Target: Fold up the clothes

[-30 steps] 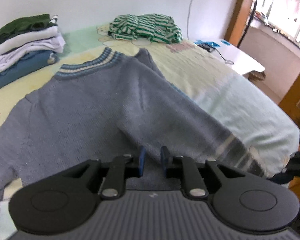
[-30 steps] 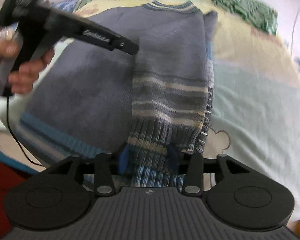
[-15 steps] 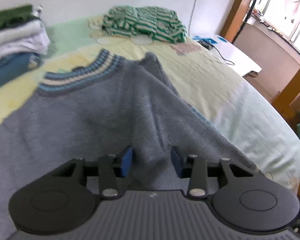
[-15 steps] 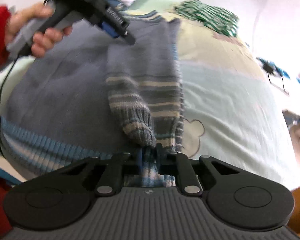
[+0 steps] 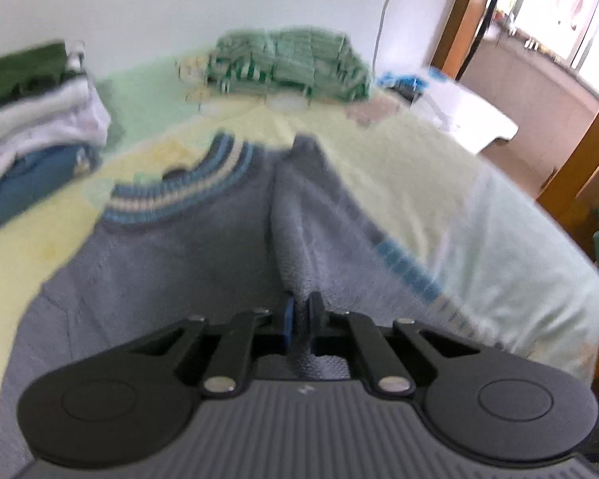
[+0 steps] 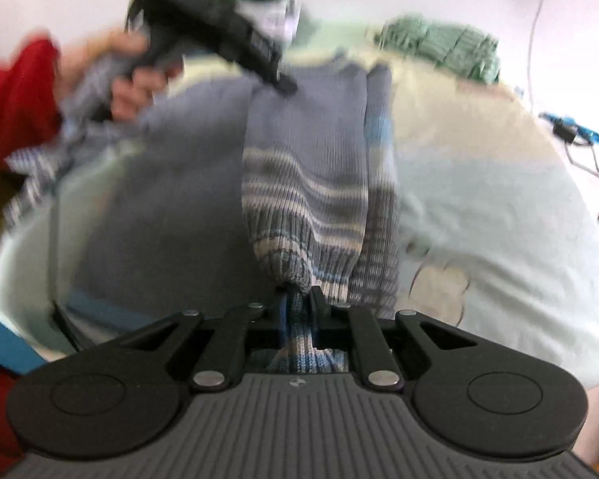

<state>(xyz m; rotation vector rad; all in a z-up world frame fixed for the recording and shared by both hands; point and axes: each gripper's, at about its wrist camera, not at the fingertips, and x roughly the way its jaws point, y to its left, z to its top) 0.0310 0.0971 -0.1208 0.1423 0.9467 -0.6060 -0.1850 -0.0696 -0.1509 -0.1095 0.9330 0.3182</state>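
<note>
Two claws are each clenched on the same garment. The right gripper [image 6: 298, 306] pinches the striped ribbed cuff [image 6: 299, 255] of a grey-blue knitted sweater [image 6: 171, 183], its jaws nearly closed with the knit bunched between them. The left gripper [image 5: 298, 311] squeezes a fold of the sleeve [image 5: 315, 231] higher up, towards the shoulder, jaws drawn tight on the fabric. From the right wrist view the left gripper [image 6: 289, 88] appears over the sweater's upper part, held by a hand [image 6: 135, 80] with a red sleeve [image 6: 16, 107] behind it. The sleeve lies folded across the sweater's body, which is spread flat on a bed with a pale yellow and mint sheet [image 5: 479, 231], collar pointing towards the wall. Beyond it sit a stack of folded clothes [image 5: 32, 119] at the left and a green-and-white striped garment [image 5: 291, 66] near the wall. Both views are blurred.
</note>
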